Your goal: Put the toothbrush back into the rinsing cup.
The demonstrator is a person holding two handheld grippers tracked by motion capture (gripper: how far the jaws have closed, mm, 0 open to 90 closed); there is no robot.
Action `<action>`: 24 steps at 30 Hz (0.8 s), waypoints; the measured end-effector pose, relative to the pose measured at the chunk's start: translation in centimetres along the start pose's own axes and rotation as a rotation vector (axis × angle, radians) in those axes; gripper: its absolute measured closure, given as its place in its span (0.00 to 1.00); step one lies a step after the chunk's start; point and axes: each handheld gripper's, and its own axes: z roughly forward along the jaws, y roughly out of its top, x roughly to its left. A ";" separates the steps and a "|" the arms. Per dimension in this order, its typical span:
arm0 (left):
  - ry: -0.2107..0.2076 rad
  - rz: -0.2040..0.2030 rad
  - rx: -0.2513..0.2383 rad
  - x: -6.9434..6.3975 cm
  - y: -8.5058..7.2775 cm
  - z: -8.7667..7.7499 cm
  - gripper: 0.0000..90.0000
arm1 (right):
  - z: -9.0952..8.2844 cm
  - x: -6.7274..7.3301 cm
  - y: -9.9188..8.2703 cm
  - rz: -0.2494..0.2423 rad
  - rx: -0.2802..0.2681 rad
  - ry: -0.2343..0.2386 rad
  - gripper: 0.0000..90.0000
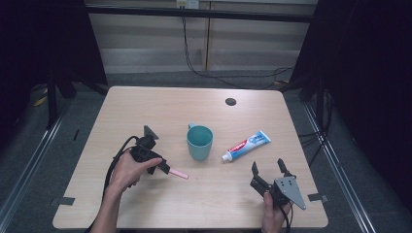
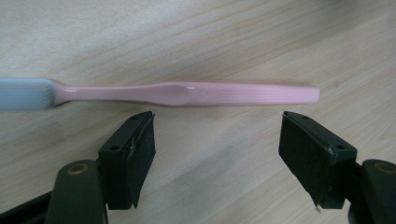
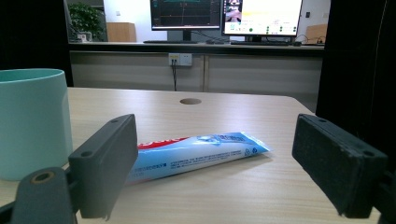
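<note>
Wooden table [image 1: 145, 107] seen from above, with a person's two hand-held grippers entering from the near edge. The left gripper [image 1: 163, 167] is held low over the tabletop, tipped down toward a pink toothbrush [image 1: 179, 173] that lies flat on the wood just beyond its tips. In the left gripper view the toothbrush [image 2: 187, 93] runs crosswise just ahead of the two black jaws, its pale bristle head [image 2: 23, 93] past the left-hand jaw and its handle end a little past the right-hand jaw. The jaws stand wide apart, one on each side of the handle's middle stretch, and the pads do not touch it; nothing is gripped. The left hand [image 1: 127, 171] wraps the gripper body, from which a black cable [image 1: 112, 167] trails back.

The right gripper [image 1: 269, 167] rests near the table's front right, jaws spread wide and holding nothing. Ahead of it, in the right gripper view, a toothpaste tube [image 3: 196, 154] lies flat between and beyond the jaws, apart from both pads. A teal mug [image 3: 32, 121] stands upright to the left of that gripper; in the high view the mug [image 1: 199, 141] stands between the two grippers, farther out, with the tube [image 1: 246, 145] just beside it.
</note>
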 end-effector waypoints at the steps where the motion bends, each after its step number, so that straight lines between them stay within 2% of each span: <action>1: 0.002 0.007 0.008 0.0 0.0 0.1 0.30 | 0.0 0.0 0.0 0.002 0.000 0.000 0.15; 6: 0.004 0.012 -0.002 -0.3 0.6 0.3 0.28 | 0.0 0.0 0.0 0.001 -0.002 0.000 0.15; 11: 0.045 0.035 -0.010 -0.5 1.4 0.5 0.27 | 0.0 0.0 0.0 0.000 0.000 0.000 0.15; 16: 0.077 0.012 -0.055 -1.0 2.0 0.9 0.24 | 0.0 0.0 0.0 -0.002 -0.003 0.000 0.15; 18: 0.096 -0.009 -0.077 -1.2 2.2 1.0 0.23 | 0.0 0.0 0.0 0.002 -0.003 0.000 0.15; 19: 0.104 -0.010 -0.078 -1.3 2.3 1.1 0.22 | 0.0 0.0 0.0 0.001 -0.003 0.001 0.15; 21: 0.147 -0.011 -0.071 -1.8 2.6 1.3 0.21 | 0.0 0.0 0.0 -0.001 -0.002 0.002 0.15; 24: 0.176 -0.015 -0.070 -2.4 2.9 1.7 0.18 | -0.1 0.0 0.0 0.000 -0.004 0.001 0.15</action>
